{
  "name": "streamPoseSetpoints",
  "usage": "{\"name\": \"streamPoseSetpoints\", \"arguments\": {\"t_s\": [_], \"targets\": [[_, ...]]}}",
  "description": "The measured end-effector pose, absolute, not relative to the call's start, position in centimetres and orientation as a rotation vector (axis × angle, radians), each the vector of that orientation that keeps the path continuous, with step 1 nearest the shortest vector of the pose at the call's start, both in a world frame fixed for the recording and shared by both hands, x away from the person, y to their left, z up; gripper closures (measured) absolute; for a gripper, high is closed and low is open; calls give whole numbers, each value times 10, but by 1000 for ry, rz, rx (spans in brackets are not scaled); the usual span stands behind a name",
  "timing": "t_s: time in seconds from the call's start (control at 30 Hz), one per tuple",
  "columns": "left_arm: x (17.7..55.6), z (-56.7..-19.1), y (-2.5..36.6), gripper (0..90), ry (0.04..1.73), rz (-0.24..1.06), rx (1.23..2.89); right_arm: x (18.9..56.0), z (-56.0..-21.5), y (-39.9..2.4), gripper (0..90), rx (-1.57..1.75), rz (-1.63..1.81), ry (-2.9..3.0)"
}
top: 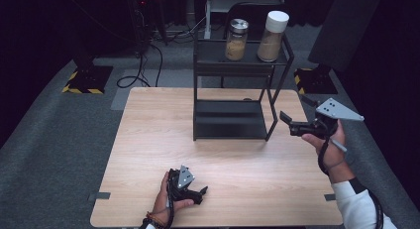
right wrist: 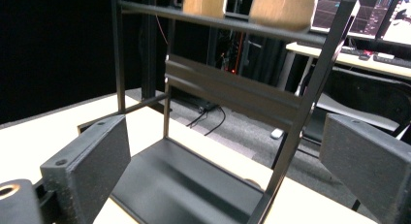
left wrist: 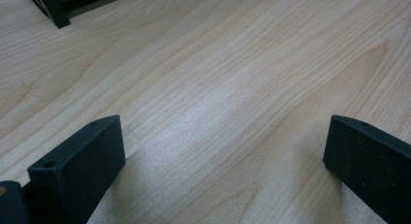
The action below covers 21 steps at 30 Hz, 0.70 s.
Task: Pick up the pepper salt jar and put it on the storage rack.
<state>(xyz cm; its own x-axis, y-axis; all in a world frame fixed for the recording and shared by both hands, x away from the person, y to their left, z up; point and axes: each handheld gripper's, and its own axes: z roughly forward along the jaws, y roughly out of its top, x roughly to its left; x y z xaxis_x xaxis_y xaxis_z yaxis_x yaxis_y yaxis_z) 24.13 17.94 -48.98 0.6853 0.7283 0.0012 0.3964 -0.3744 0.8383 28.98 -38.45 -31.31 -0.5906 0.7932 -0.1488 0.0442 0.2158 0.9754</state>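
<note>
1. Nearest the high view's camera, at the lower middle of the frame, the left tool (top: 200,193) lies low on the table (top: 148,154) in the person's left hand (top: 166,197).
2. Seen from the left tool's own view, its two black jaws stand spread wide apart at the lower left and lower right, with nothing between them but bare pale wood (left wrist: 218,103).
3. A corner of the black rack's foot (left wrist: 55,10) shows at the upper left of that view, well apart from the jaws.
4. At the right of the high view, the right tool (top: 287,121) is held in the air by the person's right hand (top: 327,140), just beside the right edge of the table, and it points toward the rack.
5. From the right tool's view its jaws are spread wide, with nothing gripped; the rack's lower shelf (right wrist: 184,185) and a slanted black upright (right wrist: 310,88) show between them.
6. The black metal rack (top: 233,120) stands at the far middle of the table, with two shelves.
7. On its top shelf (top: 213,53), in the upper middle of the high view, stand two jars side by side.
8. The left jar (top: 236,40) has a silver lid, the right jar (top: 272,38) a white lid, and both hold tan contents.
9. Grey carpet (top: 59,140) surrounds the table.
</note>
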Motion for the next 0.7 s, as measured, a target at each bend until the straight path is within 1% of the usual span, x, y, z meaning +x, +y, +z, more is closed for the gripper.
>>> {"name": "streamPoseSetpoints", "arguments": {"t_s": [0.4,0.7], "targets": [[241,-490,179,12,866,472,2006,273,-348,-384,42,781,1406,1901],[241,-490,179,12,866,472,2006,262,-380,-386,43,801,1388,1926]]}}
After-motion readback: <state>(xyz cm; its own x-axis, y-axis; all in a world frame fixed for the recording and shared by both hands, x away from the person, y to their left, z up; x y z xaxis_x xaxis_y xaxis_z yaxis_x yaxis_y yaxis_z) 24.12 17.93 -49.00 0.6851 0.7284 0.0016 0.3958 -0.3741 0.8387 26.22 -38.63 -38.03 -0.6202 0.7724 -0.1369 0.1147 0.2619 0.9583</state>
